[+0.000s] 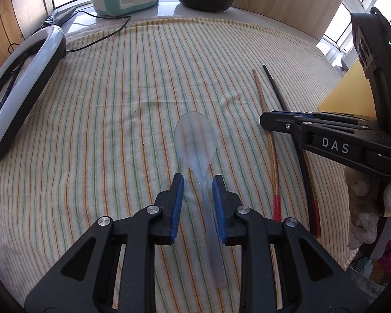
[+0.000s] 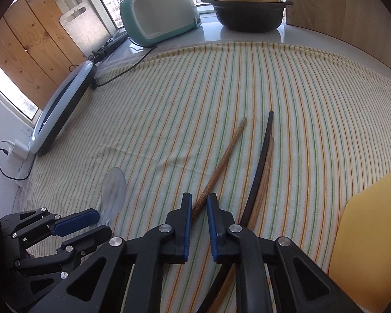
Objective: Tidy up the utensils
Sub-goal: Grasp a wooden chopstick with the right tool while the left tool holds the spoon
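Observation:
A translucent plastic spoon [image 1: 195, 138] lies on the striped cloth [image 1: 104, 130], bowl away from me. Its thin handle runs between the fingers of my left gripper [image 1: 196, 180], close to the right-hand pad and clear of the left one, so the gripper is open. My right gripper [image 2: 198, 198] points down at a brown wooden chopstick [image 2: 221, 161], which enters the narrow gap at its tips; cloth shows between the pads. A black chopstick [image 2: 263, 154] and another wooden one [image 2: 268, 172] lie just to the right. From the left wrist view, the right gripper [image 1: 264, 121] hovers over these chopsticks.
A ring light [image 1: 20, 99] with its cable lies along the cloth's left edge. At the back stand a teal appliance [image 2: 156, 10] and a black pot with a yellow lid [image 2: 247, 7]. A yellow board [image 2: 372, 247] is at the right; a wooden board leans behind.

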`<state>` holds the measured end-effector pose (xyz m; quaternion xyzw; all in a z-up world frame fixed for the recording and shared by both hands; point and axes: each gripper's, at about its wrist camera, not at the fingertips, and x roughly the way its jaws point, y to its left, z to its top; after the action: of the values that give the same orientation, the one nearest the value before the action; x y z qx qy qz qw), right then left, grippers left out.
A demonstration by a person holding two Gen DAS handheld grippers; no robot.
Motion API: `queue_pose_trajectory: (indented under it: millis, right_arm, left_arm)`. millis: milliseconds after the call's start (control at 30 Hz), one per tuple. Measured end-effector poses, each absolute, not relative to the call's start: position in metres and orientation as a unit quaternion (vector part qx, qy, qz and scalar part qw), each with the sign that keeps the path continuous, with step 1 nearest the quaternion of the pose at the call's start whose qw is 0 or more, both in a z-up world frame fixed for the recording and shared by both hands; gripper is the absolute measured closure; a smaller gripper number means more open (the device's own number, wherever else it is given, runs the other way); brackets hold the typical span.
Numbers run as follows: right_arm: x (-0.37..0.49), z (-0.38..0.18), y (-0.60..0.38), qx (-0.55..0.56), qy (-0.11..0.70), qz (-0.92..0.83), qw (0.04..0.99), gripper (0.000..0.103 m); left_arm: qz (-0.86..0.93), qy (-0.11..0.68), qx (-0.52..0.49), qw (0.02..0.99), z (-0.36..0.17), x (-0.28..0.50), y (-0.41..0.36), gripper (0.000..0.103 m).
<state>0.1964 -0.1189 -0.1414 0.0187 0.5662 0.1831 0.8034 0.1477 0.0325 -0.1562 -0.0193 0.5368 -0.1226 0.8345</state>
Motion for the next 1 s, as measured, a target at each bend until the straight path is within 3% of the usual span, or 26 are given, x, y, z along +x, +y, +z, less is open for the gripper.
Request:
queue_pose_trajectory:
  millis: [167, 400, 433, 500, 600, 833, 1000]
  right_arm:
    - [0.197, -0.142, -0.118, 0.017, 0.566, 0.191, 0.801, 0.094]
    - [0.195, -0.142, -0.12, 0.023, 0.566, 0.192, 0.801, 0.094]
    - [0.195, -0.142, -0.121, 0.023, 0.566, 0.192, 0.801, 0.094]
    - [0.195, -0.142, -0.12, 0.021, 0.566, 0.193, 0.802, 0.094]
    - [0.195, -0.142, -0.12, 0.017, 0.564, 0.192, 0.803, 0.094]
    - [0.194, -0.142, -0.119, 0.019, 0.565, 0.192, 0.802, 0.094]
    - [0.195, -0.142, -0.121, 0.027, 0.568, 0.192, 0.8, 0.094]
  left_arm:
    - [-0.122, 0.535, -0.038, 0.835, -0.156, 0.157, 0.037, 0.065]
    - [-0.123, 0.525, -0.062, 0.84, -0.158, 0.175, 0.038, 0.064]
    - [-0.124, 0.522, -0.064, 0.841, -0.158, 0.175, 0.038, 0.066]
    - [-0.121, 0.518, -0.059, 0.845, -0.159, 0.175, 0.036, 0.085]
    - [-0.119, 0.509, -0.045, 0.851, -0.16, 0.174, 0.03, 0.093]
    - [-0.138, 0.509, -0.034, 0.849, -0.158, 0.171, 0.015, 0.094]
    - [-0.155, 0.519, -0.011, 0.84, -0.159, 0.171, 0.002, 0.076]
